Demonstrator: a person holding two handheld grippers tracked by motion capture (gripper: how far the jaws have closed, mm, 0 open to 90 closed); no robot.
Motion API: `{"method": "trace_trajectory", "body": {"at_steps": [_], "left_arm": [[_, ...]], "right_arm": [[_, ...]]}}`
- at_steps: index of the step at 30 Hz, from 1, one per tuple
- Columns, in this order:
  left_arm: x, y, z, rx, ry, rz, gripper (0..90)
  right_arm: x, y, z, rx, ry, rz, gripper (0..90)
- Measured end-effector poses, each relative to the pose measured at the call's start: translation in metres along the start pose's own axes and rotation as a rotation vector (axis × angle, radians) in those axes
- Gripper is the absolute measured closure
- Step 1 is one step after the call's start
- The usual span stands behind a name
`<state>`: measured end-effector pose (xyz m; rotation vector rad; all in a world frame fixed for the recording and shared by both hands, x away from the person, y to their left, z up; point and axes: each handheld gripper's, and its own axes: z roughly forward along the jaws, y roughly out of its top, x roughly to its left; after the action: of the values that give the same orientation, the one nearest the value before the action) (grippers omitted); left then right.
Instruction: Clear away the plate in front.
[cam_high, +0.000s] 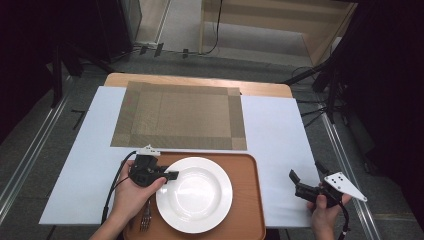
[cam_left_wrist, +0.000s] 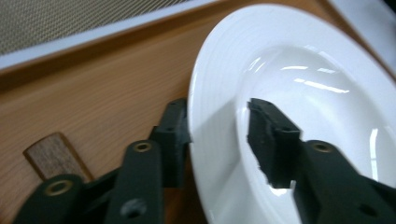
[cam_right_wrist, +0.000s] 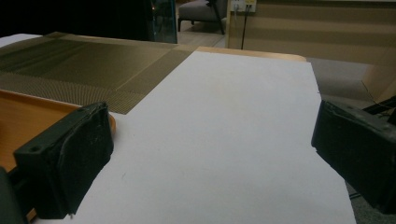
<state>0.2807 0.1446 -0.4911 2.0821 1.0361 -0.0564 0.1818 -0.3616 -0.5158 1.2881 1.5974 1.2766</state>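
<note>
The white plate (cam_high: 194, 194) sits low and centre in the high view, resting on the wooden tray (cam_high: 250, 200), with a fork (cam_high: 145, 218) at its lower left and the woven placemat (cam_high: 180, 116) above it, bare. The left gripper (cam_left_wrist: 219, 135) straddles the plate's left rim, jaws part open, pads apparently not pressing. The right gripper (cam_high: 306, 186) waits wide open and empty at lower right. The lift onto the mat looks not yet begun.

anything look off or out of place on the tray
Nothing is spilled or broken. The white plate lies flat on the wooden tray, the left gripper open astride its rim. A fork lies partly tucked under the plate's left edge.
</note>
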Motion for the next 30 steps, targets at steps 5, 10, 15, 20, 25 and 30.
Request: {"method": "trace_trajectory", "body": {"at_steps": [5,10,15,20,25,30], "left_arm": [[0.0,0.001,-0.01,-0.082,-0.025,0.023,38.6],[0.002,0.001,-0.017,-0.146,-0.073,0.038,15.3],[0.006,0.002,-0.029,-0.229,-0.073,0.06,0.0],[0.012,0.001,-0.04,-0.299,-0.041,0.068,0.0],[0.017,0.0,-0.05,-0.353,-0.012,0.079,0.0],[0.023,-0.002,-0.062,-0.397,0.017,0.082,0.0]], "right_arm": [[0.0,0.0,0.0,0.002,-0.002,-0.001,0.0],[0.0,0.0,0.0,0.002,-0.003,-0.001,0.0],[0.001,0.0,0.0,0.003,-0.003,0.0,0.0],[0.001,0.0,0.0,0.003,-0.003,-0.001,0.0],[0.001,0.0,0.0,0.004,-0.005,-0.002,0.0],[0.001,0.0,0.0,0.005,-0.006,-0.001,0.0]]}}
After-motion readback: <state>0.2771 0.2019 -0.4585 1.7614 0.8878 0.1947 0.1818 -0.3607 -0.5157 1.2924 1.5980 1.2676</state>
